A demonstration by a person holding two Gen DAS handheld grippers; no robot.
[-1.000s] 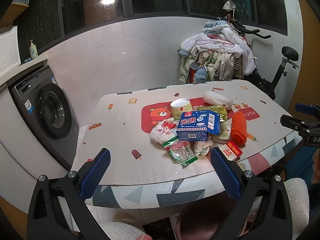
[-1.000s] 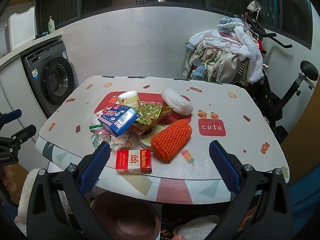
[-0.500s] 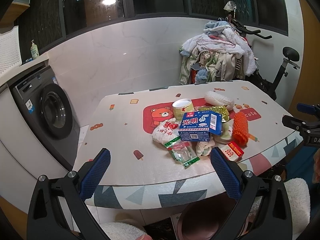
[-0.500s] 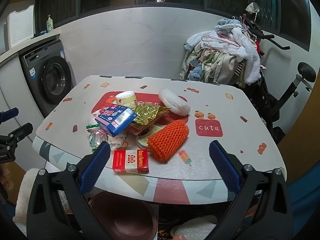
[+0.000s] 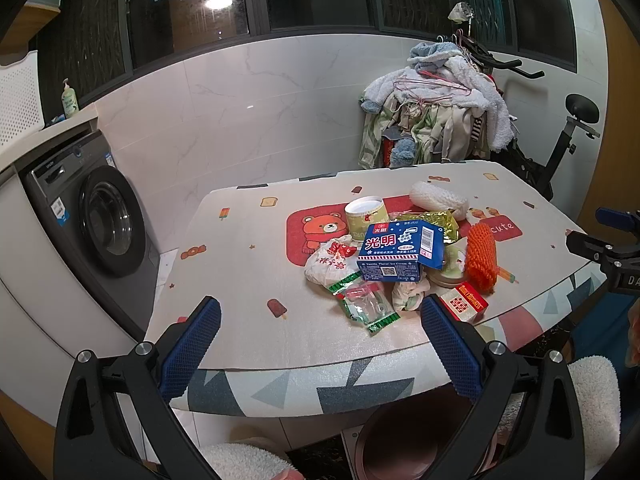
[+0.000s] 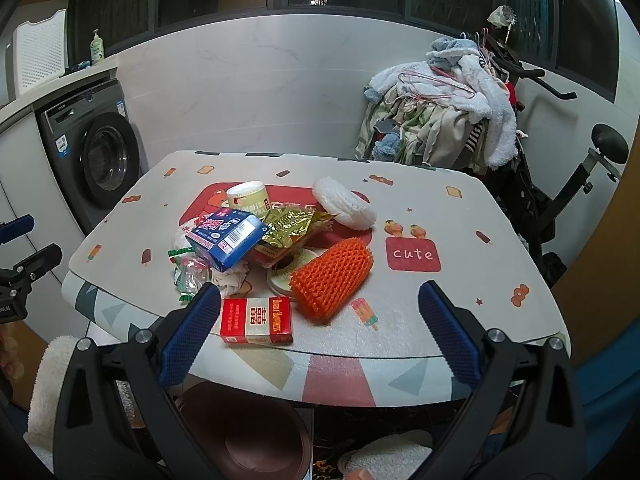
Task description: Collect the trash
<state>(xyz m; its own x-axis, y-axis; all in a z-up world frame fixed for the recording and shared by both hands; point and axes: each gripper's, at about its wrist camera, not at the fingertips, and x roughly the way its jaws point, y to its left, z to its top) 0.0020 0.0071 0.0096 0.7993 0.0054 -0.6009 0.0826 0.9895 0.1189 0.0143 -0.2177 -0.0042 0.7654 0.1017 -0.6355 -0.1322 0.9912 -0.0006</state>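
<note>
Both jaws stood wide and empty; the right gripper (image 6: pixel 319 320) hung nearest the red cigarette pack (image 6: pixel 256 321), lying lengthwise along the table's (image 6: pixel 460 216) near edge; the left gripper (image 5: pixel 320 334) hung farther off.

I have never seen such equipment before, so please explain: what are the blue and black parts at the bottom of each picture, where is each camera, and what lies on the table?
Each picture comes from a camera on a hand-held gripper, looking forward along its two blue-padded fingers. A person holds one in each hand. The left gripper and the right gripper are both open and hold nothing. On the table lies a pile of trash: a blue carton, an orange foam net, a red cigarette pack, a white foam net, a gold wrapper and a paper cup. A brown bin stands below the table edge.
</note>
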